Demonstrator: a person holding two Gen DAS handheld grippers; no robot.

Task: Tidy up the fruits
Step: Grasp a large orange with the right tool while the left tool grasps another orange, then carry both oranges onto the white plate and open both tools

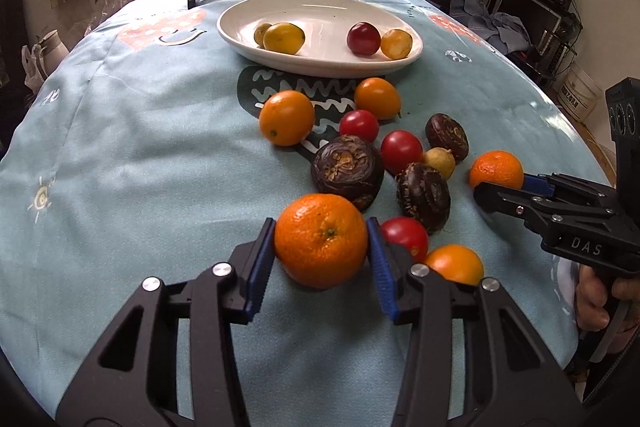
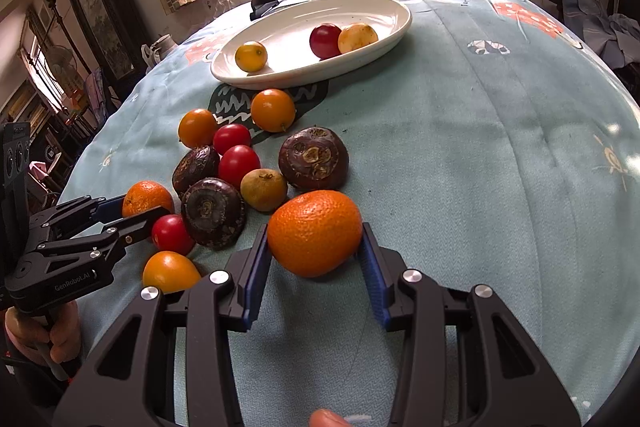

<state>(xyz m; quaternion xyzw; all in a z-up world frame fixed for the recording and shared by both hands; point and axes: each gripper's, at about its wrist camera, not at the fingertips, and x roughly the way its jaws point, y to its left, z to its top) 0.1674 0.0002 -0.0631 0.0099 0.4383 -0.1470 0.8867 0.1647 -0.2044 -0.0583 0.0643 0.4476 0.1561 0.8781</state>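
1. Two mandarins are being gripped at once. The nearer mandarin (image 1: 321,239) lies on the tablecloth (image 1: 140,155) at the front of the loose pile, and the left gripper (image 1: 320,261) is closed on it, both blue pads pressed to its sides.
2. The other mandarin (image 2: 315,233) sits at the pile's right edge and is clamped likewise by the right gripper (image 2: 316,267).
3. The step in hand is judged to be pickup: neither fruit looks lifted off the cloth.
4. Next, each mandarin is to be raised clear of the neighbouring cherry tomatoes and dark chestnuts, then carried over to the white plate (image 1: 320,65), where four small fruits already lie.
5. One plate fruit is hidden in the right view, and the undersides of both mandarins cannot be seen.
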